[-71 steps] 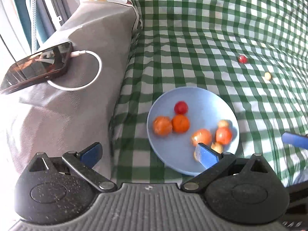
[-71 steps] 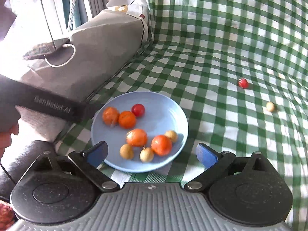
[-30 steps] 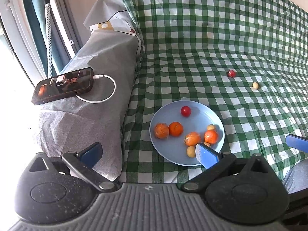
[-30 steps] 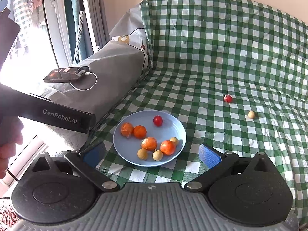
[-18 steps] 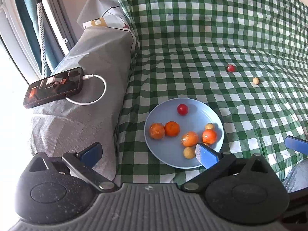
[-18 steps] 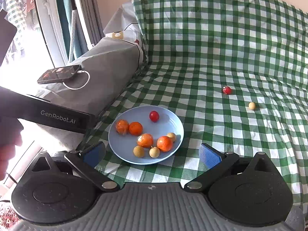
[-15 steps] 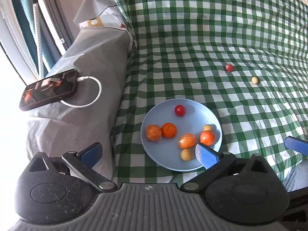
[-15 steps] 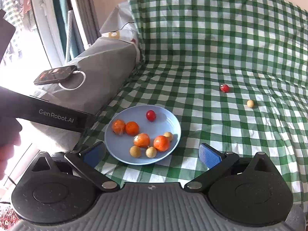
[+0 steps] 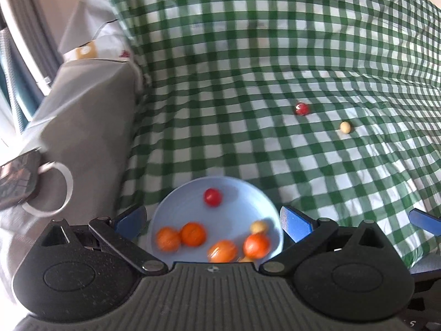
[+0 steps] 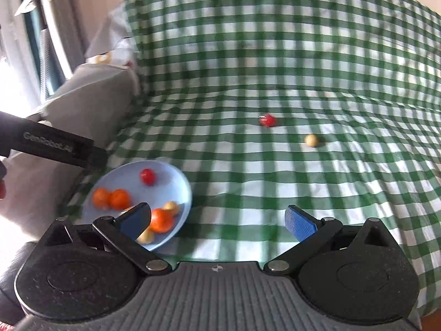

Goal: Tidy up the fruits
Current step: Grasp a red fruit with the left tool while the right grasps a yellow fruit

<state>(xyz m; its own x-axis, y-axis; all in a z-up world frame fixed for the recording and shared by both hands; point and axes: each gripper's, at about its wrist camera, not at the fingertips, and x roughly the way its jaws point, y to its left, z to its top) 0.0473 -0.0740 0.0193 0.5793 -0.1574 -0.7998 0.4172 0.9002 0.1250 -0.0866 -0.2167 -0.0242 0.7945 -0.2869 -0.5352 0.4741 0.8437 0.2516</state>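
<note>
Resting on the green-checked cloth (image 9: pixel 248 88), a blue plate (image 9: pixel 234 193) serves as the reference for everything here. On the plate: one small red fruit (image 9: pixel 212 197) toward its far side, several orange fruits (image 9: pixel 193 234) along its near half, and a few small pale yellow ones at the near right edge, partly blurred. Well beyond the plate, to the far right on the cloth, lie a loose red fruit (image 10: pixel 267 120) and, just right of that, a loose pale fruit (image 10: pixel 311 140); the two sit near each other, not touching. Left gripper (image 9: pixel 212 218): blue fingers spread wide, nothing between them, poised above the plate's near side. Right gripper (image 10: pixel 217 218): fingers likewise wide apart and empty, to the right of the plate over bare cloth, left pad overlapping the plate's near rim in view. Left of the plate, a grey cushion (image 9: pixel 82 115) carries a phone (image 9: pixel 16 179) with a white cable.
</note>
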